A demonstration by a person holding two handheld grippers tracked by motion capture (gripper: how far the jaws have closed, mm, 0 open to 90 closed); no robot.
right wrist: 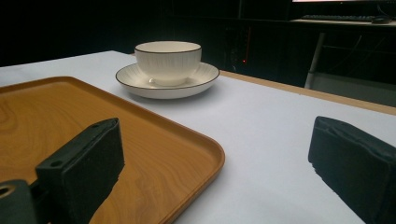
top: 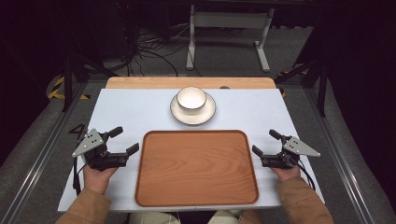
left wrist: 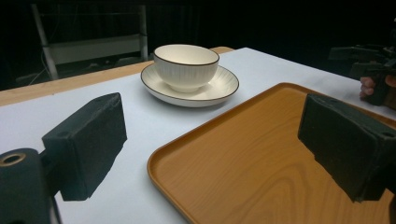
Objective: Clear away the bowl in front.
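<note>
A white bowl [top: 191,99] with a dark rim sits upright on a white plate [top: 206,113] at the far middle of the white table [top: 135,109]. In front of them lies an empty wooden tray [top: 196,168]. My left gripper [top: 124,140] rests open at the tray's left edge, held by a hand. My right gripper [top: 266,142] rests open at the tray's right edge. The left gripper view shows the bowl [left wrist: 186,65], plate [left wrist: 222,88] and tray [left wrist: 266,163] beyond the open jaws. The right gripper view shows the bowl [right wrist: 168,60], plate [right wrist: 198,81] and tray corner [right wrist: 154,140].
A strip of bare wood [top: 187,82] runs along the table's far edge. Beyond it a white metal frame [top: 229,28] and cables [top: 149,46] lie on the dark floor. Bare tabletop flanks the bowl on both sides.
</note>
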